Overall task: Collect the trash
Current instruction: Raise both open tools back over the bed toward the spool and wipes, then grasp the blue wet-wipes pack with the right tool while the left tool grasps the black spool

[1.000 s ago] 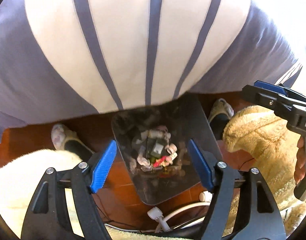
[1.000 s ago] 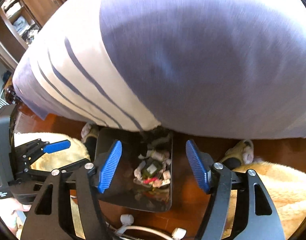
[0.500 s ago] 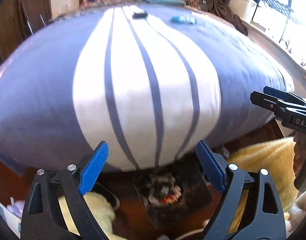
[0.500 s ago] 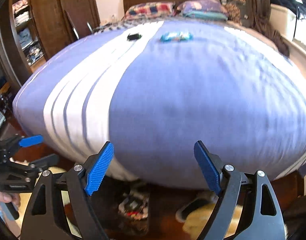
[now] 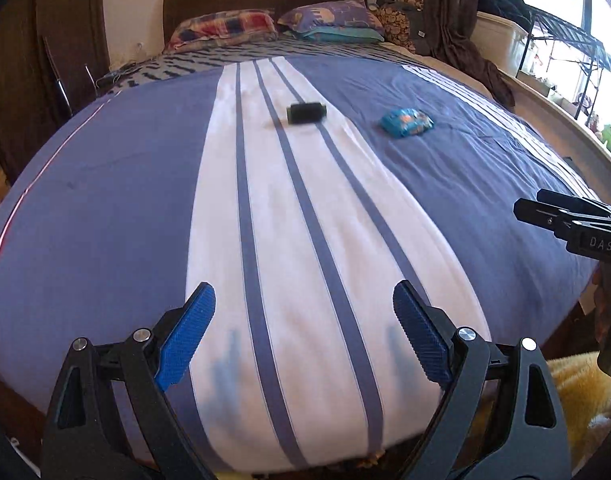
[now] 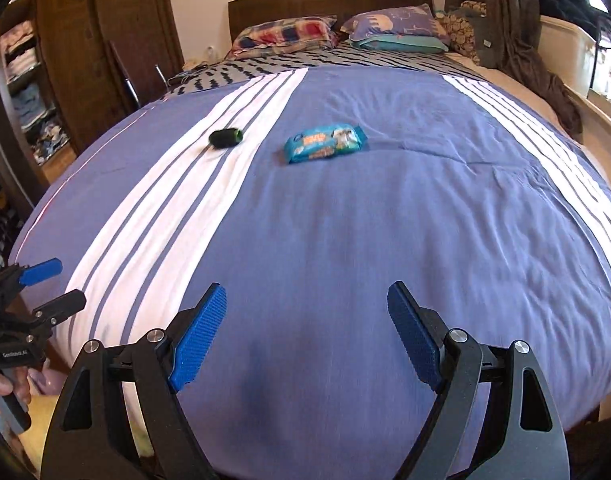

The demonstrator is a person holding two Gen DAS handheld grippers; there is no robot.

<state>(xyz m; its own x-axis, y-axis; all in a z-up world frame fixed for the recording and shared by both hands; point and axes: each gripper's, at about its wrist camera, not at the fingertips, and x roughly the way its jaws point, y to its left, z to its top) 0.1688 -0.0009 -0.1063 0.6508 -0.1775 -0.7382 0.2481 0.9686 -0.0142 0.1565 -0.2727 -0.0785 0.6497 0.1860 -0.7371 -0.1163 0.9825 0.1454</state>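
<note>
A blue snack wrapper (image 6: 325, 143) lies on the bed's blue cover, far ahead of both grippers; it also shows in the left wrist view (image 5: 406, 121). A small black object with a green rim (image 6: 225, 137) lies on the white stripe to its left, seen too in the left wrist view (image 5: 306, 112). My left gripper (image 5: 303, 326) is open and empty above the foot of the bed. My right gripper (image 6: 306, 326) is open and empty, to the right of the left one.
The bed (image 6: 385, 220) with a blue and white striped cover fills both views, pillows (image 6: 393, 24) at the headboard. A wooden wardrobe (image 6: 65, 60) stands at left. Dark clothes (image 5: 465, 48) and a window ledge lie at right. A yellow fluffy rug (image 5: 577, 380) lies below.
Both grippers rose from over the trash bin on the floor to above the foot of the bed. The bin has dropped out of view; the bed top and two items appeared.
</note>
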